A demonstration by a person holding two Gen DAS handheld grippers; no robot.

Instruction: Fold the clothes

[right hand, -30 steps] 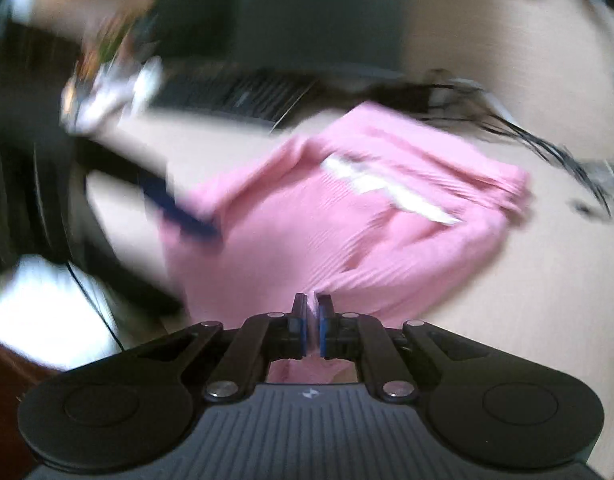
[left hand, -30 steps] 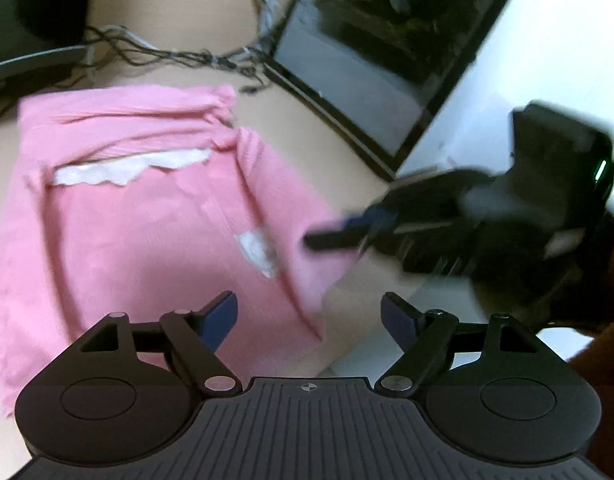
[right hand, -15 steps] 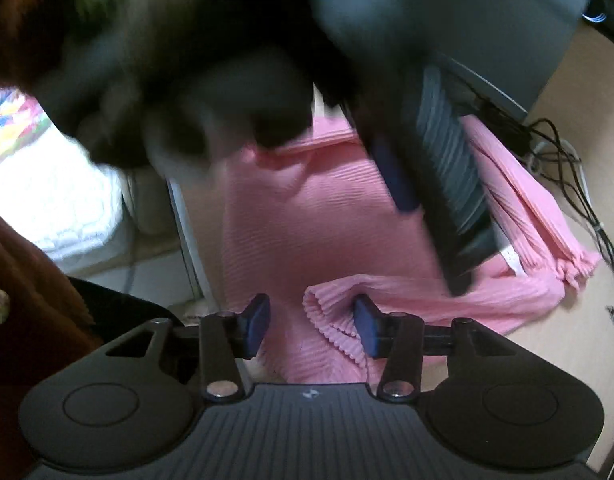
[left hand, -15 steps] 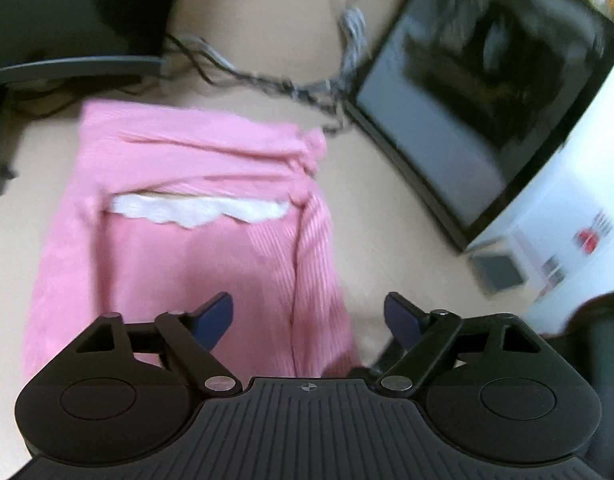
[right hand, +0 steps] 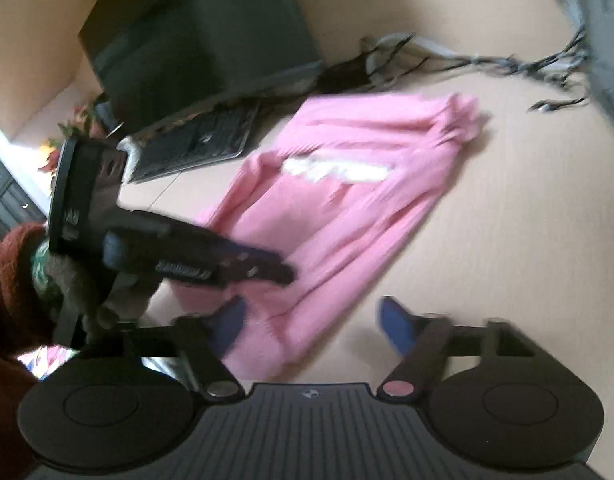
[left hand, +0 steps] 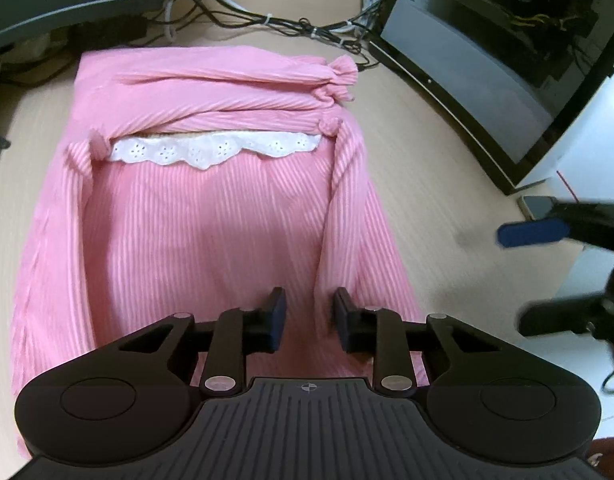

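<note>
A pink ribbed garment (left hand: 211, 232) with a white lace trim (left hand: 211, 150) lies flat on the beige desk, its sleeves folded across the far end. My left gripper (left hand: 310, 316) hovers low over the near hem, jaws narrowed but still open, with a raised fold of cloth (left hand: 327, 272) in the gap. In the left wrist view my right gripper (left hand: 515, 280) is off the garment's right side above bare desk, open. Its own view shows the right gripper (right hand: 311, 322) wide open at the garment (right hand: 347, 208) near corner, and the left gripper (right hand: 283, 274) held by a gloved hand.
A dark monitor (left hand: 507, 52) leans at the right, with a tangle of cables (left hand: 267, 20) behind the garment. Another monitor base (left hand: 67, 4) is at the far left, and a keyboard (right hand: 195, 144) lies left of the garment. A small phone-like object (left hand: 535, 204) sits by the monitor.
My right gripper went from shut to wide open and swung off to the garment's right side. My left gripper narrowed its jaws and dropped toward the near hem.
</note>
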